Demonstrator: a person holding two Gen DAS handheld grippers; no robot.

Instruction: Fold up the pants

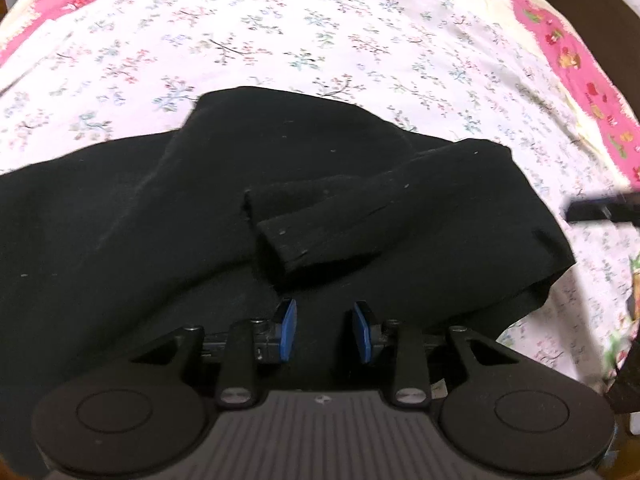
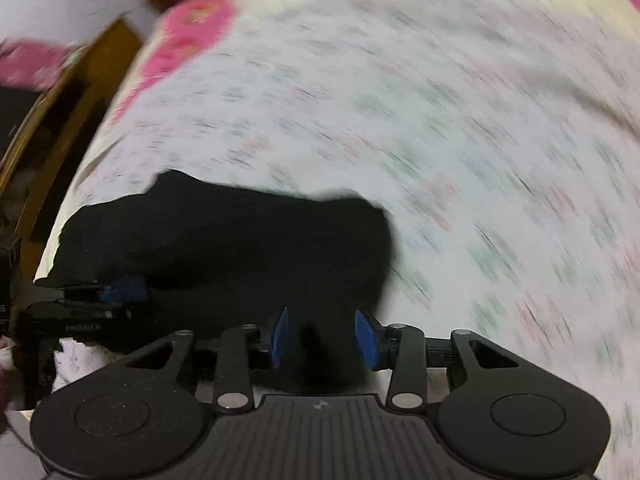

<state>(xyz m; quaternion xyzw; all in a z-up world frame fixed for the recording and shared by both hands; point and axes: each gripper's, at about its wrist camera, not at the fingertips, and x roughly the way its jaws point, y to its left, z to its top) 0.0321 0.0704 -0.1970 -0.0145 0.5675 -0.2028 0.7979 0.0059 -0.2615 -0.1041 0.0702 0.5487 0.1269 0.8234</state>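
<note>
The black pants (image 1: 224, 216) are being seen as a dark, partly folded heap lying on the floral bedsheet (image 1: 304, 40) of a bed. In the left wrist view the cloth is filling the middle and the 9 o'clock side, with one narrow strip, a leg or band, being shown doubled over the top and running from the centre toward 2 o'clock. Small pale specks of lint are being shown across the fabric.

The left gripper (image 1: 324, 330) is being held just above the near edge of the pants at 6 o'clock; its jaws are being kept partly apart, and nothing is being gripped between the blue pads (image 1: 289, 330).

In the right wrist view, much blurred, the pants (image 2: 240, 248) are being shown from 9 o'clock to the centre. The right gripper (image 2: 325, 334) is being held over their near corner, its jaws partly apart, with black cloth lying between them; no pressing of the pads on it is being seen.

A pink patterned border (image 1: 576, 68) is being seen around the sheet at 2 o'clock. A wooden frame (image 2: 52, 96) is being seen at 10 o'clock in the right wrist view. The other gripper is being glimpsed at the 9 o'clock edge there.
</note>
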